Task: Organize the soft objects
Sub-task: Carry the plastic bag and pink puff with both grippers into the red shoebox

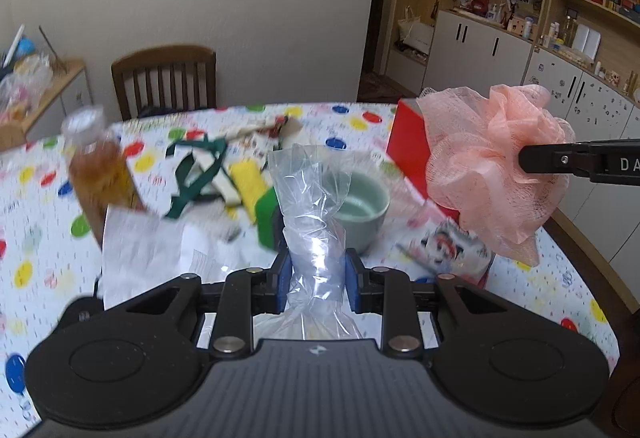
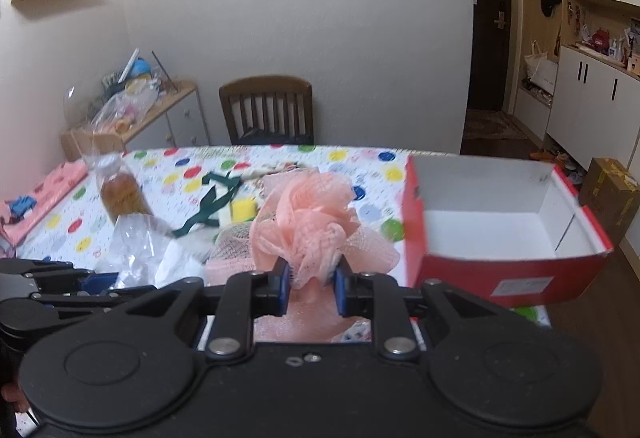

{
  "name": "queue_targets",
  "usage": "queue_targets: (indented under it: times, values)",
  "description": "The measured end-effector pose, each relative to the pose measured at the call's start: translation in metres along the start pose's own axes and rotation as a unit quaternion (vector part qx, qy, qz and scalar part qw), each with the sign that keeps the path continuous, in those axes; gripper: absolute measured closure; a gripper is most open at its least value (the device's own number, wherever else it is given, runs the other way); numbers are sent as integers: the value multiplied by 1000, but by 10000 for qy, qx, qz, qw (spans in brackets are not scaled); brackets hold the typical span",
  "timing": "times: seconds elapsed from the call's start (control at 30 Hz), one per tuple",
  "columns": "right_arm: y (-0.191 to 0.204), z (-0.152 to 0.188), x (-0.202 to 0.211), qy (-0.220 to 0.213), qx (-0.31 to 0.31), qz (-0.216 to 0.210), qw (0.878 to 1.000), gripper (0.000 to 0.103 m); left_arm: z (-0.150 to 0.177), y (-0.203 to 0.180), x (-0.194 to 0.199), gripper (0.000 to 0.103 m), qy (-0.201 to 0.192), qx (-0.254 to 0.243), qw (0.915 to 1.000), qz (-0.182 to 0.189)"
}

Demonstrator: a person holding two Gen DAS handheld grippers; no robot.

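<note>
My left gripper (image 1: 316, 278) is shut on a crumpled clear plastic bag (image 1: 310, 205) and holds it above the table. My right gripper (image 2: 311, 288) is shut on a pink mesh bath pouf (image 2: 308, 226), held in the air left of an open red shoe box (image 2: 500, 226) with a white, empty inside. In the left wrist view the pouf (image 1: 492, 161) hangs in front of the red box (image 1: 404, 141), with the right gripper's finger (image 1: 560, 159) reaching in from the right. A green strap (image 1: 196, 173) and a yellow-green sponge (image 1: 256, 185) lie on the table.
The polka-dot tablecloth (image 1: 40, 205) also carries a bottle of amber liquid (image 1: 100, 165), a pale green cup (image 1: 360, 205), white paper (image 1: 144, 250) and a printed packet (image 1: 448, 246). A wooden chair (image 2: 266, 109) stands at the far side. A pink cloth (image 2: 40, 197) lies far left.
</note>
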State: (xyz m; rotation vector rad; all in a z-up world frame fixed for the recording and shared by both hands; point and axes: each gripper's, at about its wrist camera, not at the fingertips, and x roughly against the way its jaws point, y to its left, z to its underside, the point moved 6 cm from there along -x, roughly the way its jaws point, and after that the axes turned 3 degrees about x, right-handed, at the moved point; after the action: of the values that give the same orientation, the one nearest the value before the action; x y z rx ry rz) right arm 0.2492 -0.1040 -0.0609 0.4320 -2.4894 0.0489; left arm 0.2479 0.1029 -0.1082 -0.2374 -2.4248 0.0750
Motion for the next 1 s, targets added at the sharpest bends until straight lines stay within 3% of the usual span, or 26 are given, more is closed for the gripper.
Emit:
queue_targets:
  times: [0.47, 1.0]
  values:
    - [-112, -28, 9, -277, -87, 201, 9994, 83, -80, -95, -33, 76, -232, -255, 9994, -47]
    - [-223, -42, -31, -197, -209, 467, 9985, 83, -139, -205, -124, 76, -99, -837, 9964, -52]
